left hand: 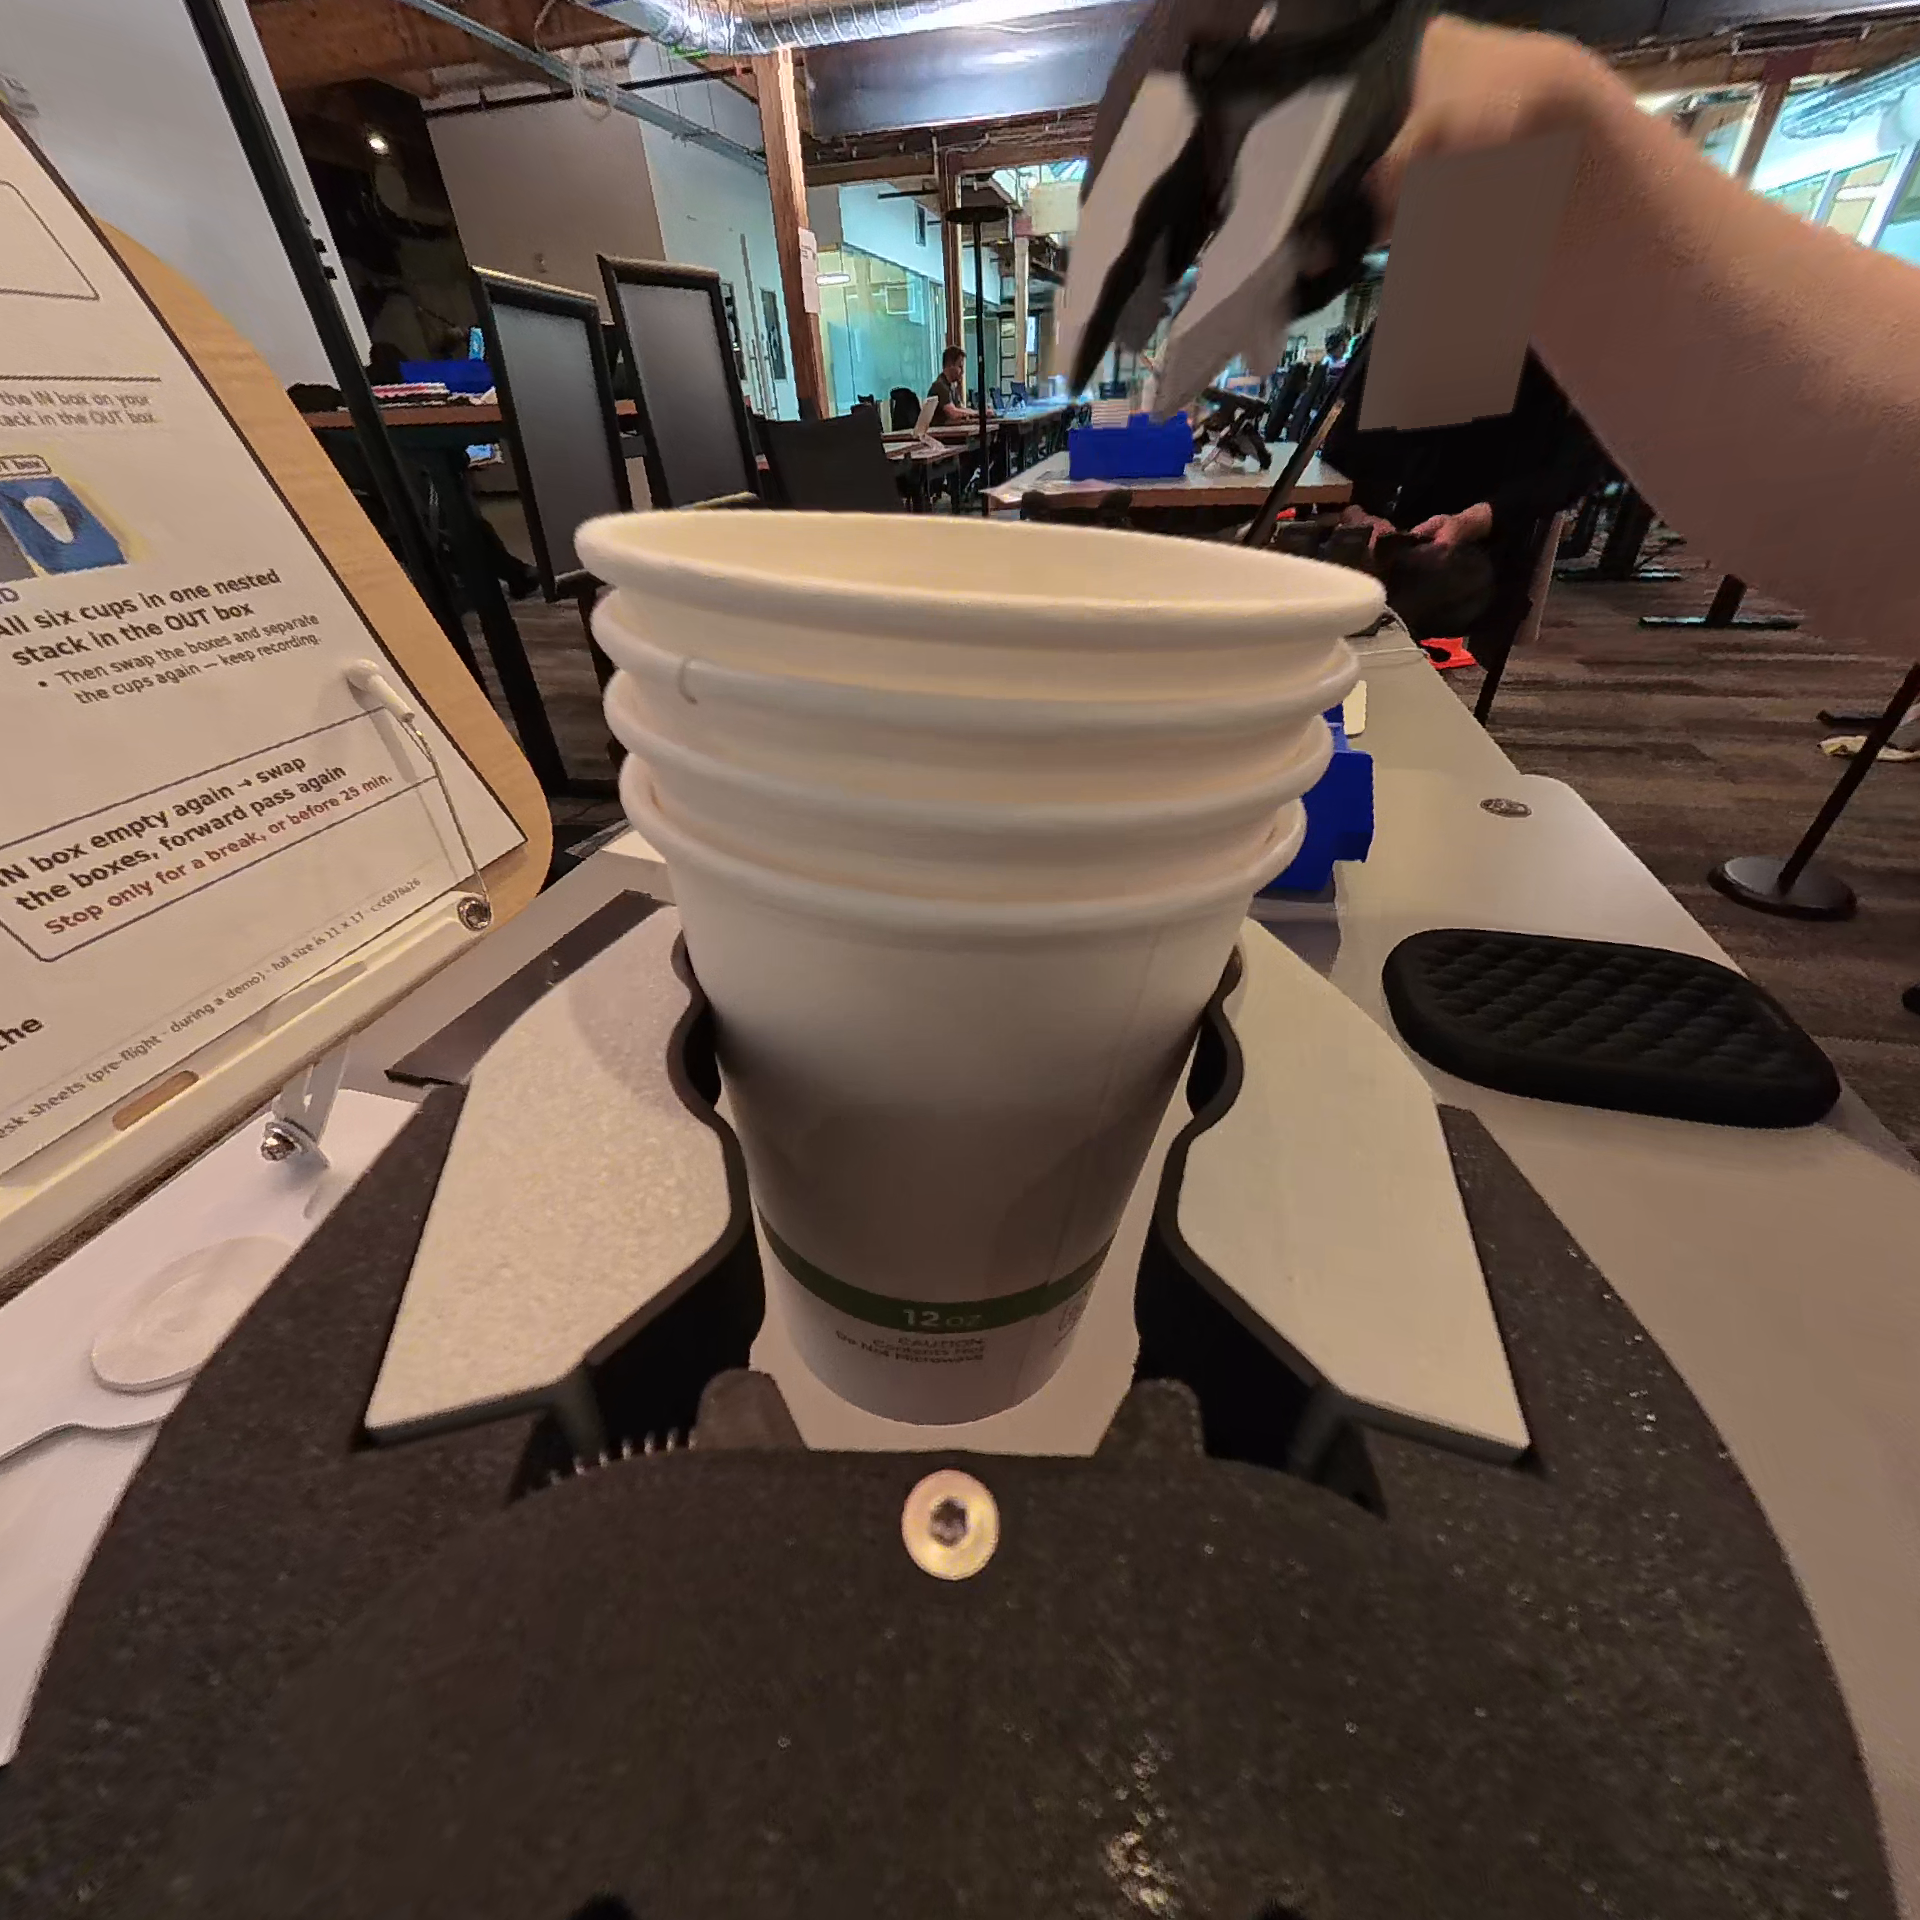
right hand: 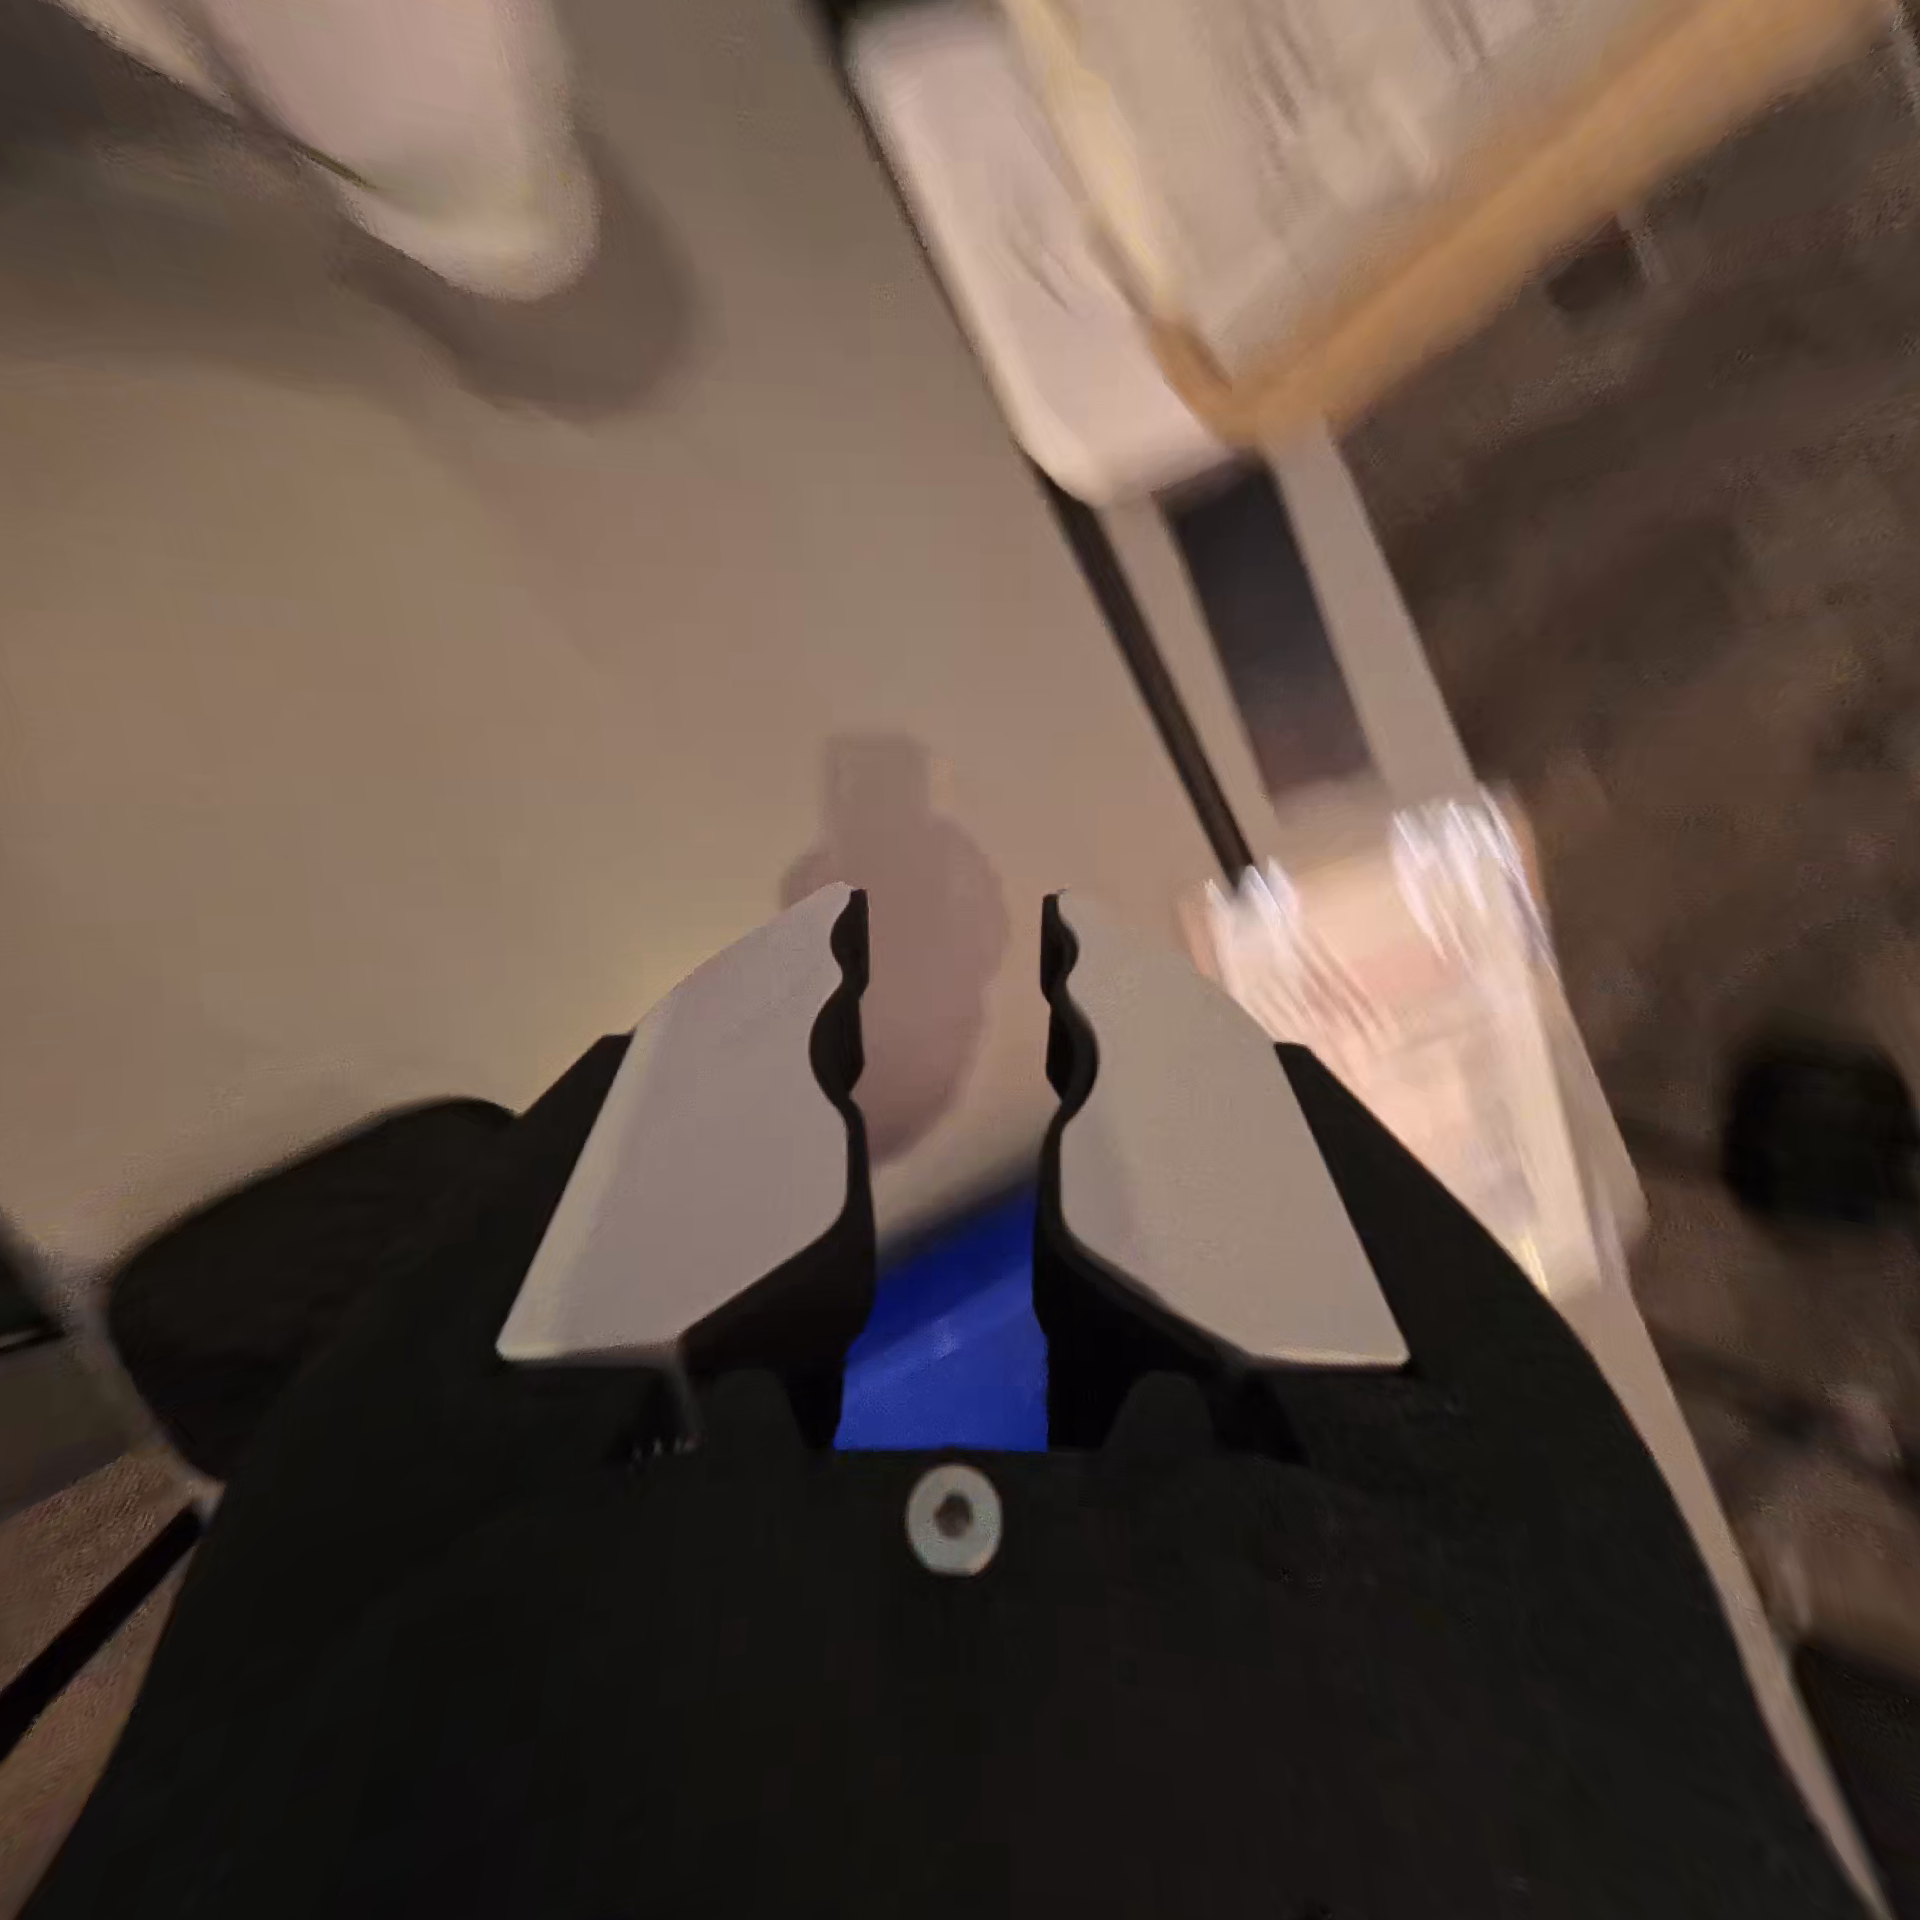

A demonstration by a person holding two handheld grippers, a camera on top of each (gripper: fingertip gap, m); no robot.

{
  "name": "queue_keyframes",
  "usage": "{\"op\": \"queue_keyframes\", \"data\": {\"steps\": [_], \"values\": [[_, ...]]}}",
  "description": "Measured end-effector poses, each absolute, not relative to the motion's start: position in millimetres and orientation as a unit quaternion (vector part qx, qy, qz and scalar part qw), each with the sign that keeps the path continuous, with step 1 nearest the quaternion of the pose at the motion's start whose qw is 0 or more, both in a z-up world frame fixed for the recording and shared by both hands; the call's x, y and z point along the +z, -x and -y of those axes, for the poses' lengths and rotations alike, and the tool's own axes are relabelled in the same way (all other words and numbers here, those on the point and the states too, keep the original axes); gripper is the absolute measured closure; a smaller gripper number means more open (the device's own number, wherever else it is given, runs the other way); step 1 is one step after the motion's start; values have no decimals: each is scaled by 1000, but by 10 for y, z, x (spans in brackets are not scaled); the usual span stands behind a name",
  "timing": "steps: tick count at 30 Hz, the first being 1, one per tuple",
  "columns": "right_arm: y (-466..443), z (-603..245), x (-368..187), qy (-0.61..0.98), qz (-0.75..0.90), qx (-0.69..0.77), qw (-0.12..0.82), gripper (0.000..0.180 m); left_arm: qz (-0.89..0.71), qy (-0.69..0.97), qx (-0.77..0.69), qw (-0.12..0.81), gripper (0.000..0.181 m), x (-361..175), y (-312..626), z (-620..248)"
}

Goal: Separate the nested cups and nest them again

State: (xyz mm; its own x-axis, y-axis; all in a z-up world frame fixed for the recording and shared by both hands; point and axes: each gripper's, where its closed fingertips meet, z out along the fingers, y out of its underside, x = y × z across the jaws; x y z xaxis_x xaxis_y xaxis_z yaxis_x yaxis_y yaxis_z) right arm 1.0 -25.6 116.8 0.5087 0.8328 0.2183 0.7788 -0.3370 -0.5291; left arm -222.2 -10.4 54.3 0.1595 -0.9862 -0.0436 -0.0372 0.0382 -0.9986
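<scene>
A stack of white paper cups (left hand: 956, 831) is pinched around the outermost cup's wall by the left hand-held gripper (left hand: 956, 1049), and four rolled rims are seen sitting one above the other. It is held upright over the worktop (left hand: 1558, 1195), near the instruction board (left hand: 208, 727) at the left edge, but whether the base is resting on the surface can't be told.

These are judged to be very light, thin-walled and easily crushed, so only a gentle squeeze is called for. The rolled rim is the stiffest part, and the top cup is probably best taken there, one finger inside and one outside.

The right hand-held gripper (right hand: 956, 935) is seen empty, fingers slightly spread, hovering above the stack and blurred. Nested cups tend to stick, so two lifting together is a risk.
</scene>
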Motion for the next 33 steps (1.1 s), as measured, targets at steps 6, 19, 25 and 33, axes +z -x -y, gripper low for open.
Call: {"op": "queue_keyframes", "data": {"steps": [6, 19, 25, 33], "values": [[1634, 699, 1421, 668, 668, 89, 316, 163, -476, 541, -437, 538, 91, 507, 2221, 91], [2458, 566, 1044, 649, 715, 71, 252, 165, -477, 540, -442, 535, 91, 511, 2217, 96], [2460, 540, 986, 659, 710, 70, 238, 172, -477, 541, -440, 535, 91, 511, 2223, 88], [2449, 571, 969, 662, 713, 70, 220, 176, -480, 541, -437, 534, 91, 502, 2214, 95]]}}
